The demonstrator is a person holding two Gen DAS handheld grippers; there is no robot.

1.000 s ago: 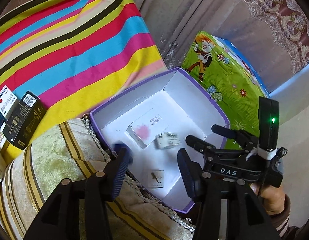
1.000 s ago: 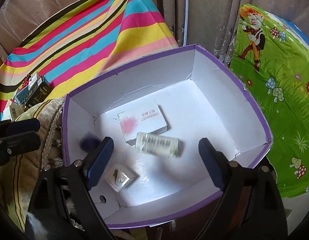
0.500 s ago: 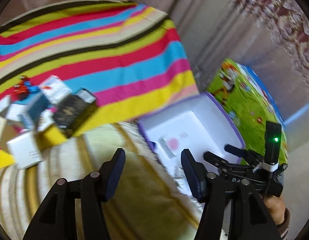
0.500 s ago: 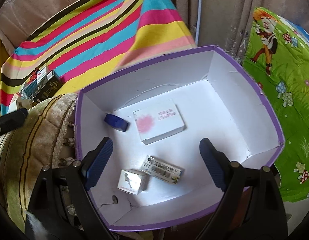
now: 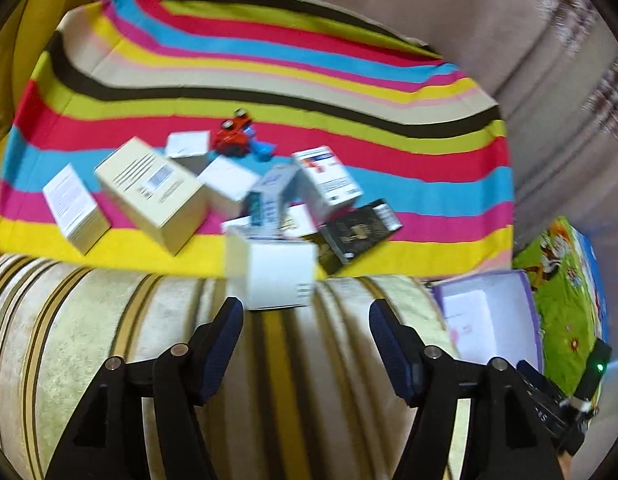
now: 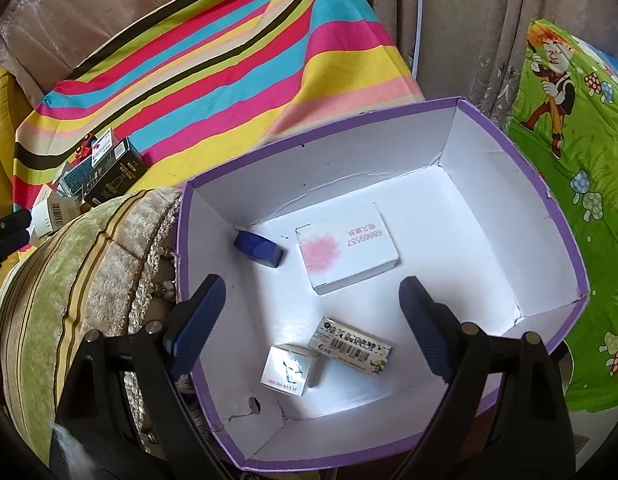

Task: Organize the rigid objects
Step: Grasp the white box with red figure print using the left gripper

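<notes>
Left wrist view: the left gripper, jaws opening with nothing between them, hangs over the striped velvet cushion; a blurred white carton lies just ahead, the jumble of small boxes behind it on the rainbow-striped cloth, print unreadable.

Right wrist view: the right gripper gapes wide and empty above the purple-rimmed white cardboard box. Four items inside: white carton "6866957", blue cap, barcoded packet, silver cube. Floor mostly bare.
</notes>
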